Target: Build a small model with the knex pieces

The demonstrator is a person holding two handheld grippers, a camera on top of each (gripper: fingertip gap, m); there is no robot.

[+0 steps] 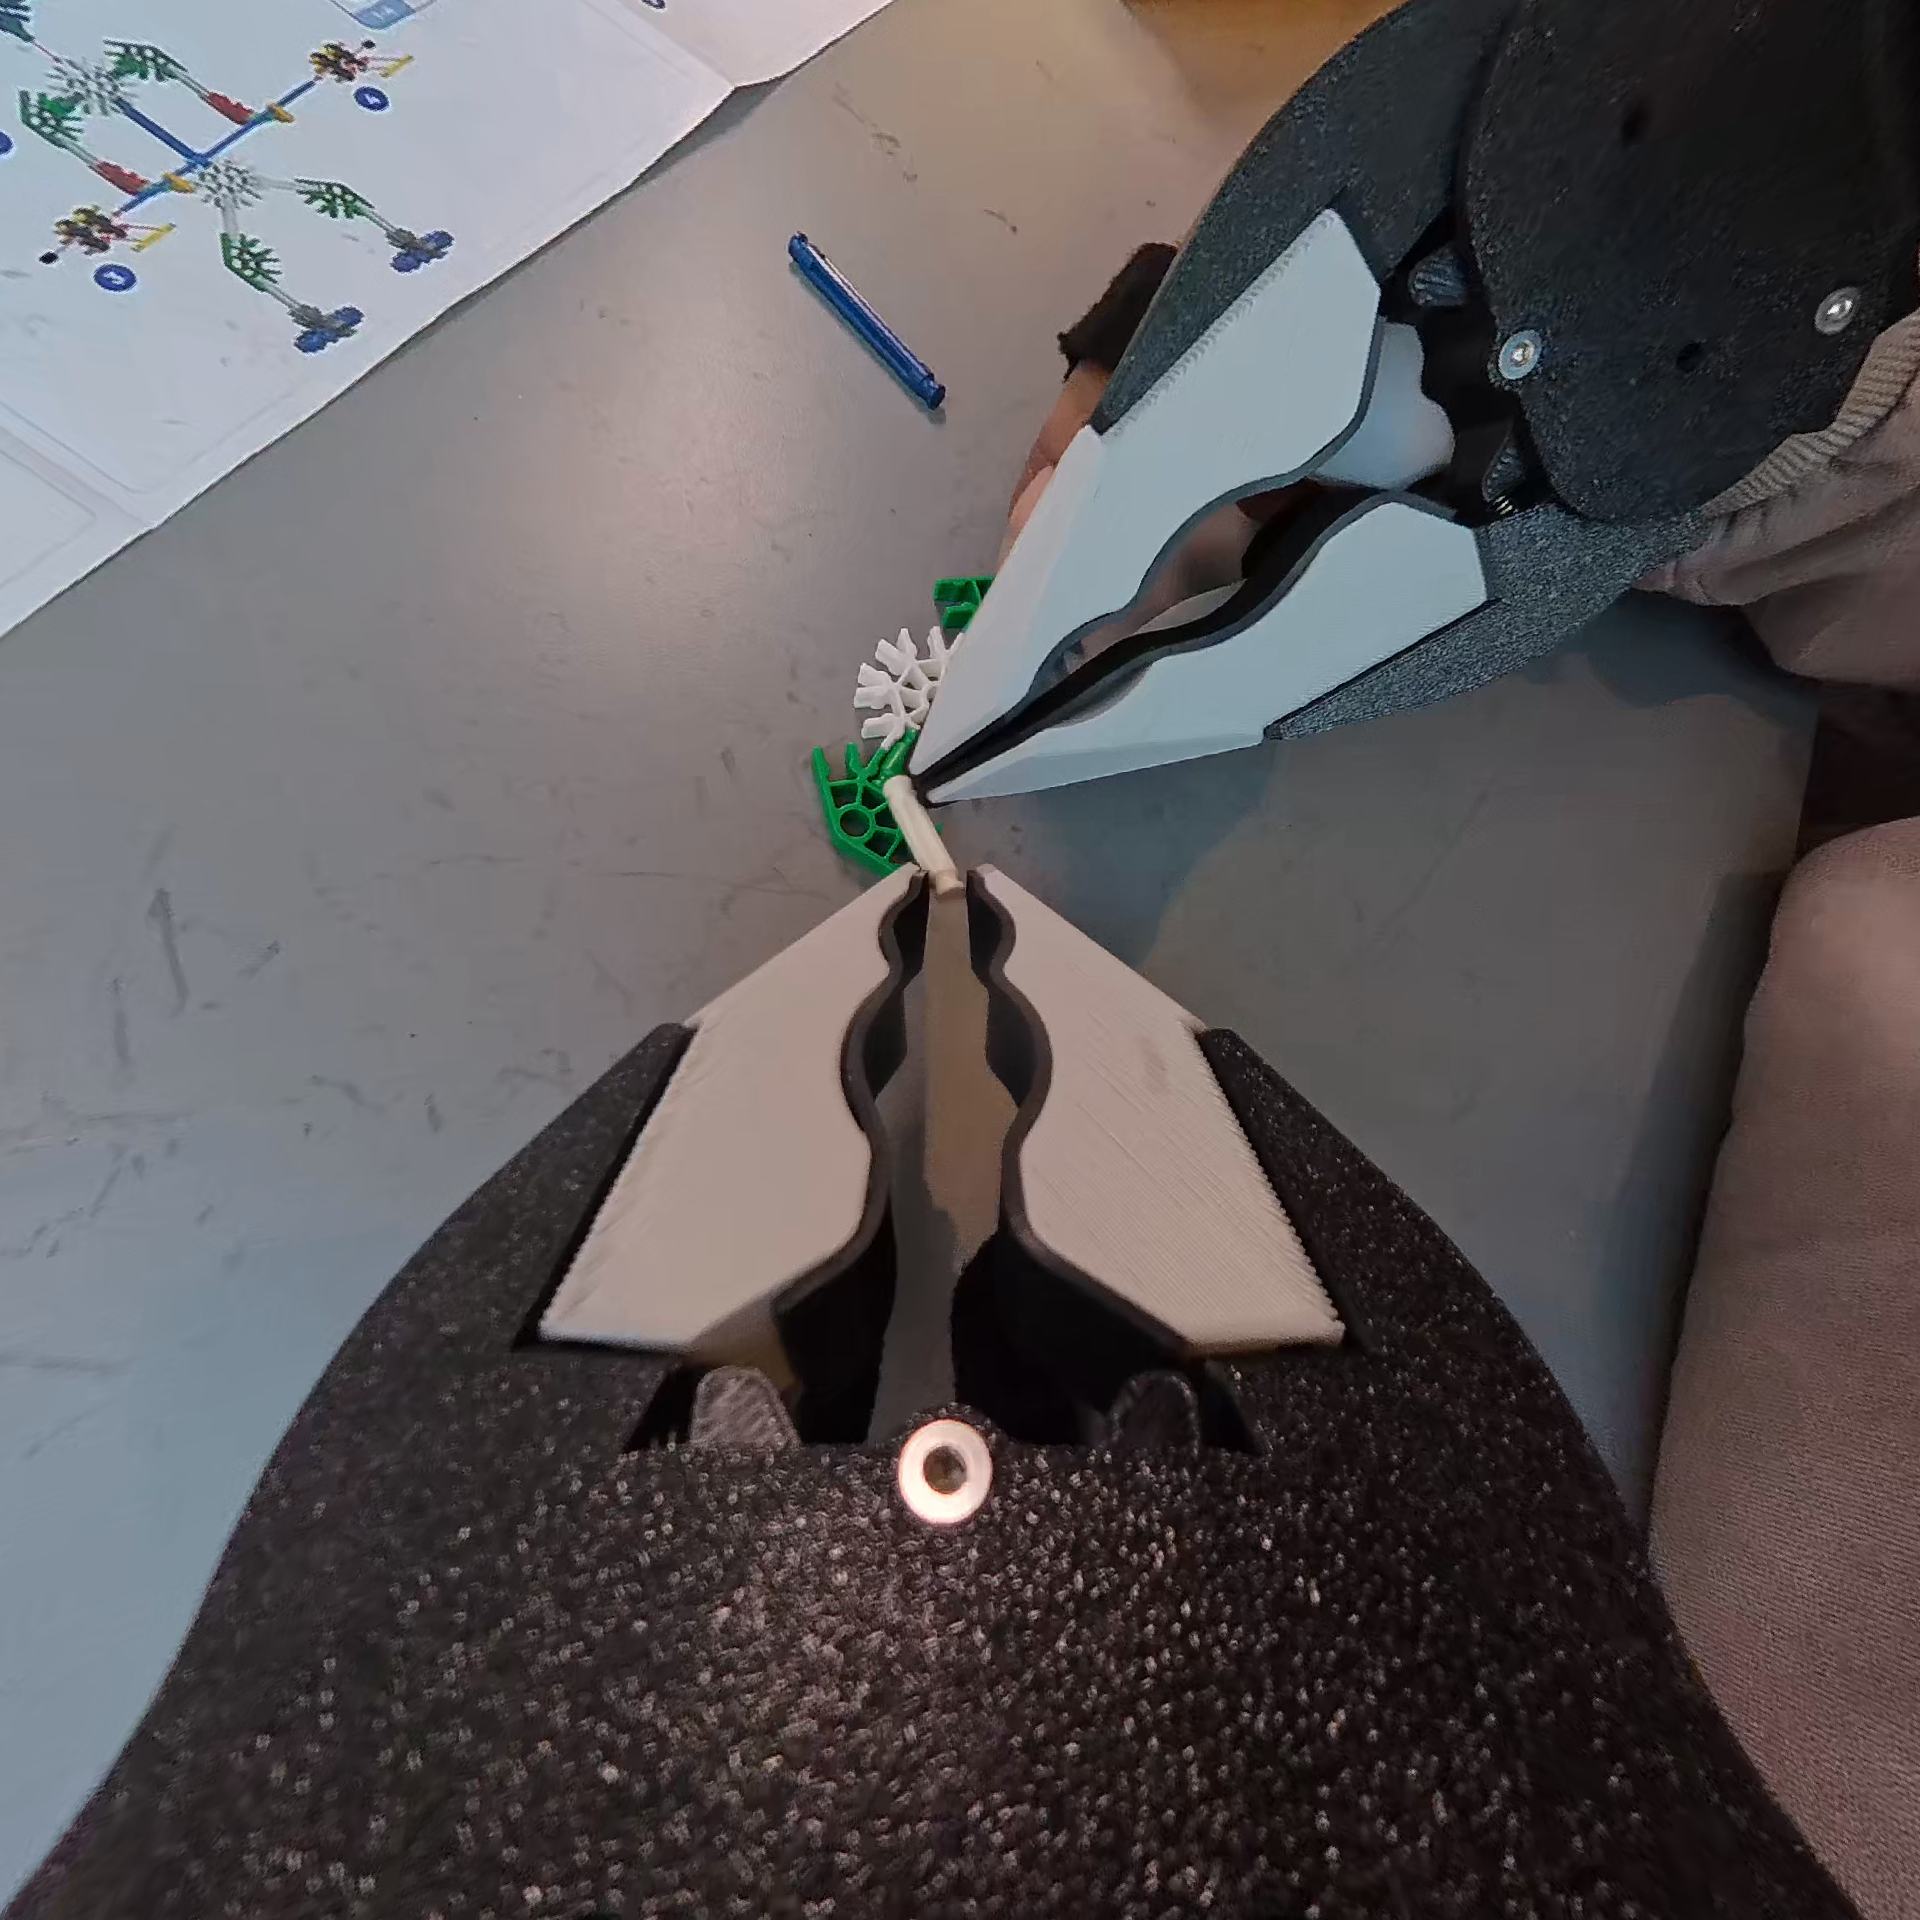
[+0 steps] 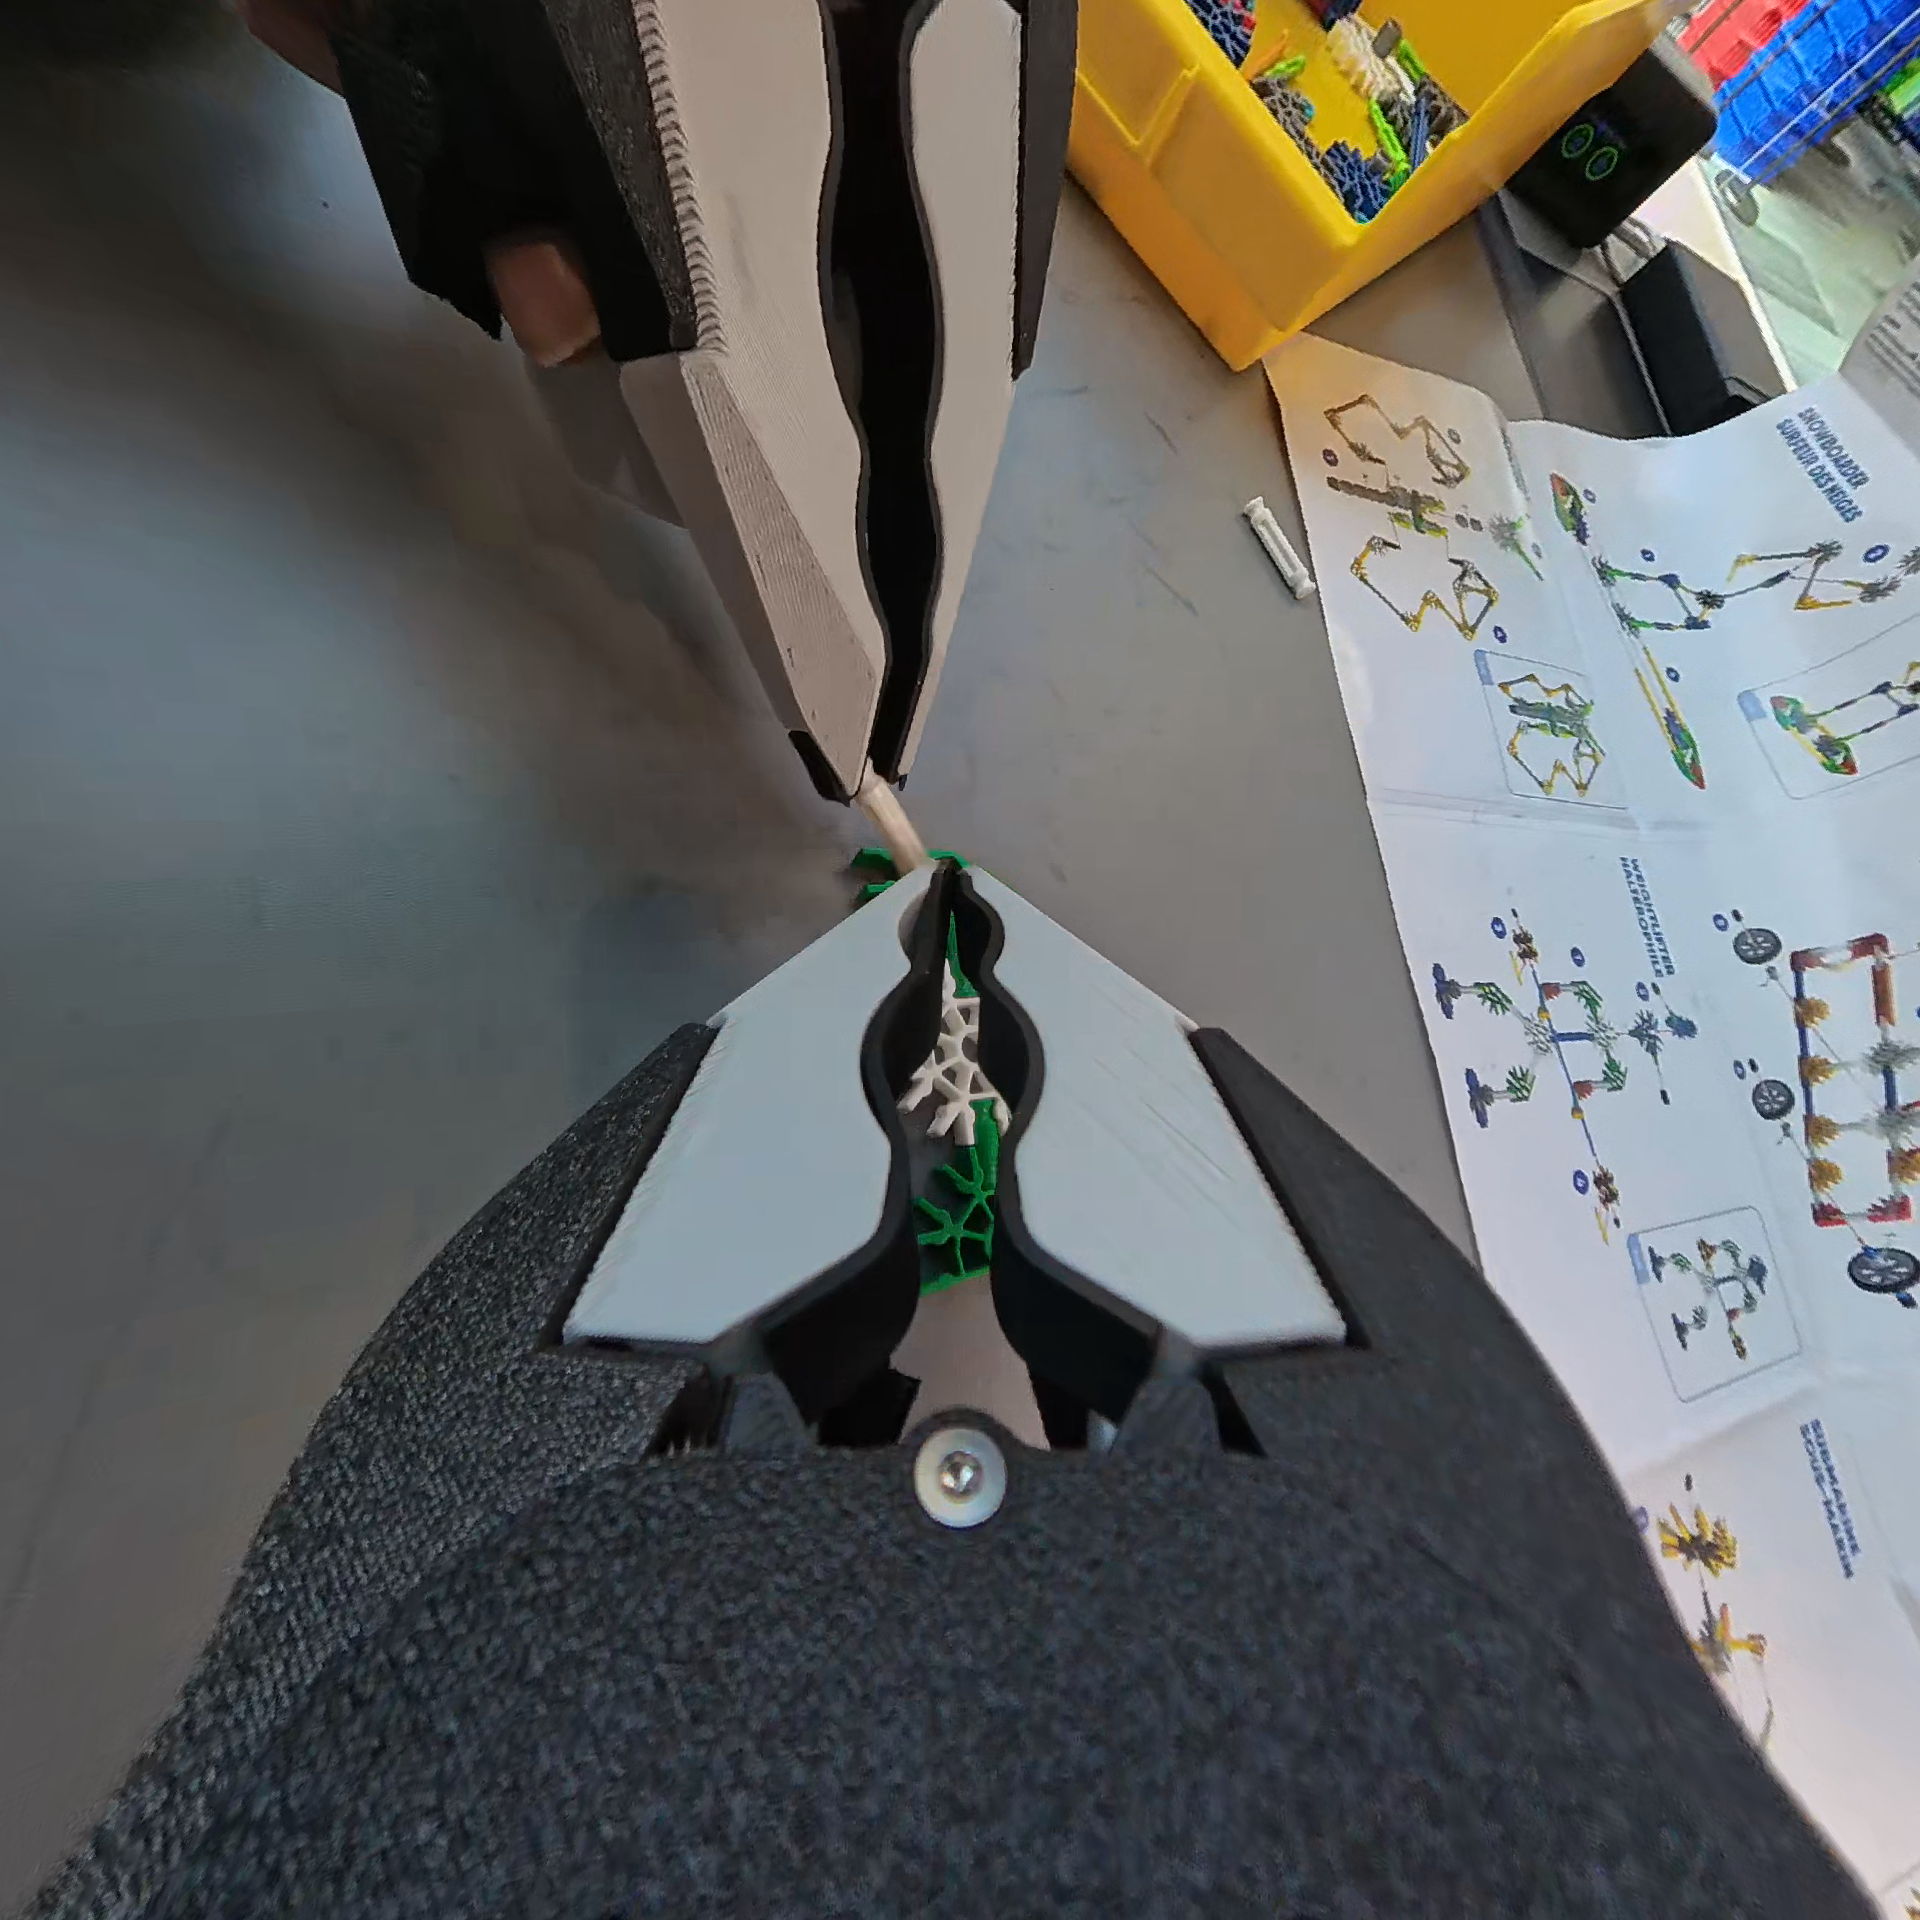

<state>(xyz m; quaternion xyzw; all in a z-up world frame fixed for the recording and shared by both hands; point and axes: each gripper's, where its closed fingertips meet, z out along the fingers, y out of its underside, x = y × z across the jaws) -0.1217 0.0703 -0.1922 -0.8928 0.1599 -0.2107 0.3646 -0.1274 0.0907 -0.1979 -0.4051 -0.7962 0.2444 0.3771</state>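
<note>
My left gripper (image 1: 945,881) is shut on one end of a short cream rod (image 1: 920,831). The rod's other end sits in a green fan-shaped connector (image 1: 857,816) lying on the grey table (image 1: 416,831). A white snowflake connector (image 1: 902,686) joins it, with another green piece (image 1: 961,601) behind. My right gripper (image 2: 945,868) is shut, its tips pinching the green connector's edge where the rod enters; it also shows in the left wrist view (image 1: 920,790). Through its fingers I see the white connector (image 2: 956,1070) and green pieces (image 2: 956,1226). The left gripper (image 2: 878,784) holds the rod (image 2: 896,826) from above.
A blue rod (image 1: 865,320) lies farther off on the table. An instruction sheet (image 1: 208,260) is at the far left and also shows in the right wrist view (image 2: 1662,935). A yellow parts bin (image 2: 1226,239), a loose white rod (image 2: 1278,545) and a black device (image 2: 1600,145) stand behind. A sleeve (image 1: 1818,1143) is at the right. The tips of both grippers are at nearly the same place.
</note>
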